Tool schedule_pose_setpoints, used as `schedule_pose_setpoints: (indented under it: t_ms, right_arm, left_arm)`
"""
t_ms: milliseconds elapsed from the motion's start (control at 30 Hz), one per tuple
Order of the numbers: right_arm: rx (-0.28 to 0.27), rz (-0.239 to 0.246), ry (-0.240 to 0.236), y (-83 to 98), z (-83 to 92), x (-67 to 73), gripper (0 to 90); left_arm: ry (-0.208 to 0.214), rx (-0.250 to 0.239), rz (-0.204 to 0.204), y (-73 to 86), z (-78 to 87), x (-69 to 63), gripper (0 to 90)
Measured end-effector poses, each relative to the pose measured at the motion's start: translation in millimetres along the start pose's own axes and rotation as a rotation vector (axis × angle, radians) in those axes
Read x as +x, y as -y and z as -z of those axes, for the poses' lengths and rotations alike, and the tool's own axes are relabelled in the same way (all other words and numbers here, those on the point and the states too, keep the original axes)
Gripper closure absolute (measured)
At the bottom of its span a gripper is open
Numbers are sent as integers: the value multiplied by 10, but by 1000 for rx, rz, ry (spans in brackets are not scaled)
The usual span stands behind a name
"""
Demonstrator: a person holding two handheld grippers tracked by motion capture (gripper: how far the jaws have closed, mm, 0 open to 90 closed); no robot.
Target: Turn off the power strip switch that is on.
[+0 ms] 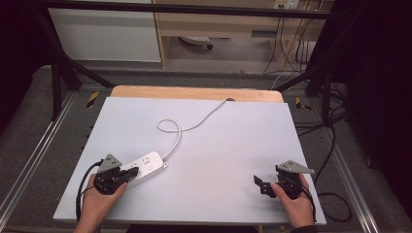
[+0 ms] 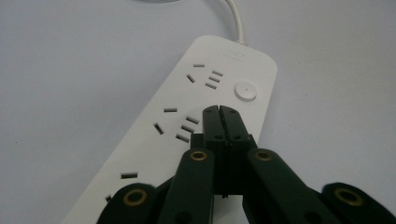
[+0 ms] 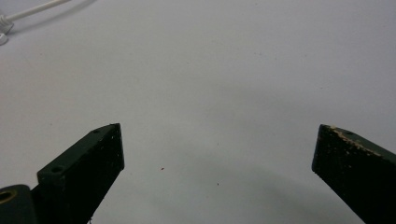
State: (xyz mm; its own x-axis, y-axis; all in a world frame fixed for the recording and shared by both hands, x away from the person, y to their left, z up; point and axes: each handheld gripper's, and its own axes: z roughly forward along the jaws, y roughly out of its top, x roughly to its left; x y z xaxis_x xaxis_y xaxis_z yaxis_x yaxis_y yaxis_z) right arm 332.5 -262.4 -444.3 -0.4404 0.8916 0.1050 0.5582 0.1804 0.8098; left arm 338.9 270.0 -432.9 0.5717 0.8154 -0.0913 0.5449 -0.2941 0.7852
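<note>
Left gripper (image 2: 219, 112) closed over power strip (image 2: 187, 140) | right gripper (image 3: 217, 154) agape

From my feed, I see a white tabletop (image 1: 218, 145) with a strip of pale wood (image 1: 194, 93) along its far edge. It sits inside a black metal frame (image 1: 194, 8). Grey carpet-like floor (image 1: 29, 131) lies around it. Beyond stand a white cabinet (image 1: 104, 34) and a wooden desk (image 1: 218, 24), with cables (image 1: 291, 53) hanging by it; black curtains (image 1: 379, 73), I think, close off the right.
</note>
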Motion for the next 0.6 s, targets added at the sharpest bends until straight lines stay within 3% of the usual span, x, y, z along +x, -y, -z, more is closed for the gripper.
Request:
schedule_pose_setpoints:
  t_ms: [133, 233, 600]
  right_arm:
    - [1, -1, -1, 0, 0, 0, 32]
    - [3, -2, -2, 1, -2, 2, 32]
    - [5, 0, -2, 1, -5, 6, 33]
  left_arm:
    - [-5, 2, -7, -1, 2, -1, 900]
    - [26, -4, 7, 3, -7, -5, 900]
    - [17, 1, -2, -8, -9, 0, 900]
